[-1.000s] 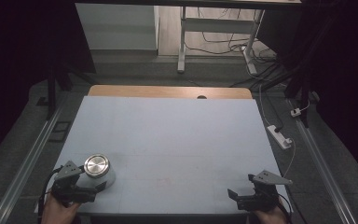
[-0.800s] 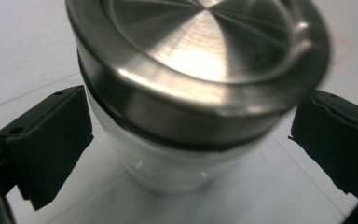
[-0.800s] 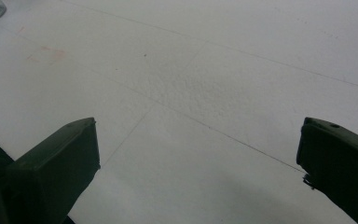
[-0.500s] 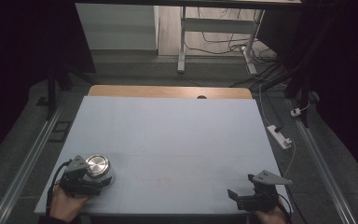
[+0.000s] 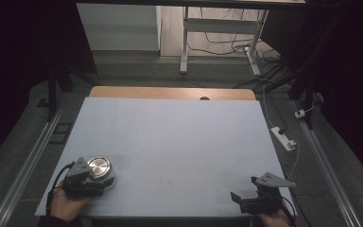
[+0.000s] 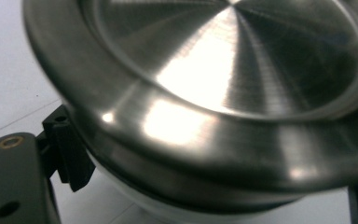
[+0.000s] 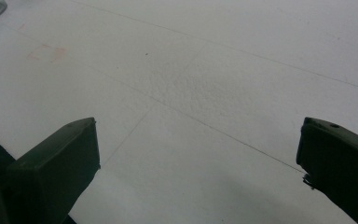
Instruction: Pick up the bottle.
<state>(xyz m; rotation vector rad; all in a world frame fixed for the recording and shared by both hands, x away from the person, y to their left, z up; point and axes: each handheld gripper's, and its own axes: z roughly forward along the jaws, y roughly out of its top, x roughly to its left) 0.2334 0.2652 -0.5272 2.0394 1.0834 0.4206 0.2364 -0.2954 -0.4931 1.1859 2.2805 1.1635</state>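
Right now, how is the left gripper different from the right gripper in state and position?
The left gripper has just closed its jaws on the metal-lidded container; the right gripper stands open with nothing between its jaws. The left gripper sits at the near left corner of the table, the right gripper at the near right edge. Both are black and hand-held.

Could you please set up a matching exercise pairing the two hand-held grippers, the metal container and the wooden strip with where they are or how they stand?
1. left hand-held gripper
2. right hand-held gripper
3. metal container
4. wooden strip

A. far edge of the table
B. jaws wide apart over bare table
C. near left corner, shiny lid up
D. jaws closed on the round thing

Pairs: 1-D, 2-B, 3-C, 4-A
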